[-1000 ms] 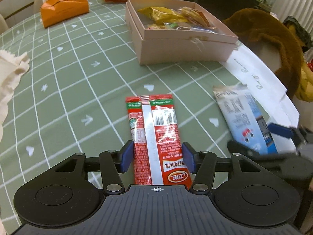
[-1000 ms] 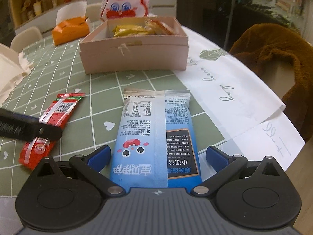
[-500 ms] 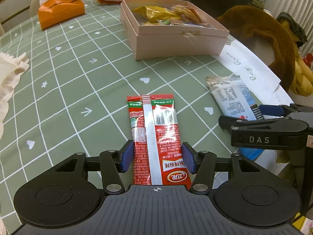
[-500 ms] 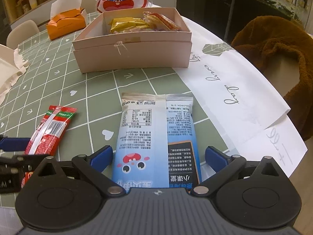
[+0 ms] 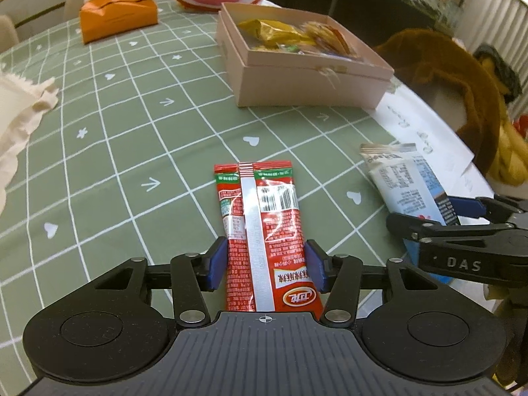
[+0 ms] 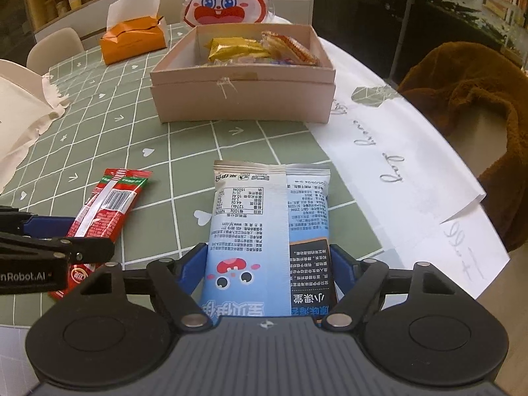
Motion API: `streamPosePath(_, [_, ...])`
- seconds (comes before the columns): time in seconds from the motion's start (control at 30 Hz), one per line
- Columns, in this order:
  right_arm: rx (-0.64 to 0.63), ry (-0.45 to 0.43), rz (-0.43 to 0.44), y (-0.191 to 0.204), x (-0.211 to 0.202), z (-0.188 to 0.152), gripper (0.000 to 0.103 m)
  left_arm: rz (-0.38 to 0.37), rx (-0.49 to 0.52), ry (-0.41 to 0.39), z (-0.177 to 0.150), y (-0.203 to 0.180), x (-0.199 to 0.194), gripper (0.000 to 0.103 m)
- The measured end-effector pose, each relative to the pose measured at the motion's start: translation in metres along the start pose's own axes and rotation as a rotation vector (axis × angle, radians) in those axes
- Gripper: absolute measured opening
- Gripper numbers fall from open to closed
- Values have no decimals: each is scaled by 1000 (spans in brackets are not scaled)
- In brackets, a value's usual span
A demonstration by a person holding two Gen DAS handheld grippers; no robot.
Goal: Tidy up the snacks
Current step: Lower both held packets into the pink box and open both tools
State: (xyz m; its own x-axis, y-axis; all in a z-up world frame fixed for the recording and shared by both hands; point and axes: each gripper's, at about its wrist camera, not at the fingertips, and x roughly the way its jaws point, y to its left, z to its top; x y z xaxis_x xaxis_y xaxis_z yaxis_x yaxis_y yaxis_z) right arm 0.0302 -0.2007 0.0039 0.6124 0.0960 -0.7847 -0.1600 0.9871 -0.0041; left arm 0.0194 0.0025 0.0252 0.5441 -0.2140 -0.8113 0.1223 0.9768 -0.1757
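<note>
Grippers first: left gripper (image 5: 265,265) has its blue pads pressed on both sides of the red snack packet (image 5: 264,231), so it's closed on the packet's near end. Right gripper (image 6: 269,269) is clamped the same way on the blue snack bag (image 6: 269,231), jaws set wider since the bag is broader. Both packs stick out fwd of the fingers, and look lifted a bit off the green checked tablecloth (image 5: 132,132), though the fisheye makes the gap hard to judge.

Step in hand, as I read it: pick-up done w/ both hands, carry to the pink box (image 6: 242,94) is next. Box sits ahead, well apart from both packs, already holding yellow and orange snacks (image 6: 260,49). Next move calls for lifting clear of the front wall, going over the rim, then releasing inside w/o the arms crossing.

Vs 1 s ago: right jaws were wide open around the bag, now shut on it. Left grip unchanged. Box appears slightly further off and lower in both views, so both hands have risen.
</note>
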Motion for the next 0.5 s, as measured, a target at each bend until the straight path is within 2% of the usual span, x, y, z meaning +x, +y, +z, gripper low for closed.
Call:
streamPosePath(0.13, [24,-43,15,-8,-18,8,77,-24,-36,-34,7,1,-8,53])
streamPosePath(0.23, [42,-112,26,-17,-43,26,77,-51,-20,-97,32,-6,-24,53])
streamPosePath(0.4, [29,-289,28,-30,-99,90,77,-82,62,-216,102,-27,-62,53])
streamPosePath(0.5, [10,-372,15,-35,-129,134,77,-120,83,-254,142,-32,-75,53])
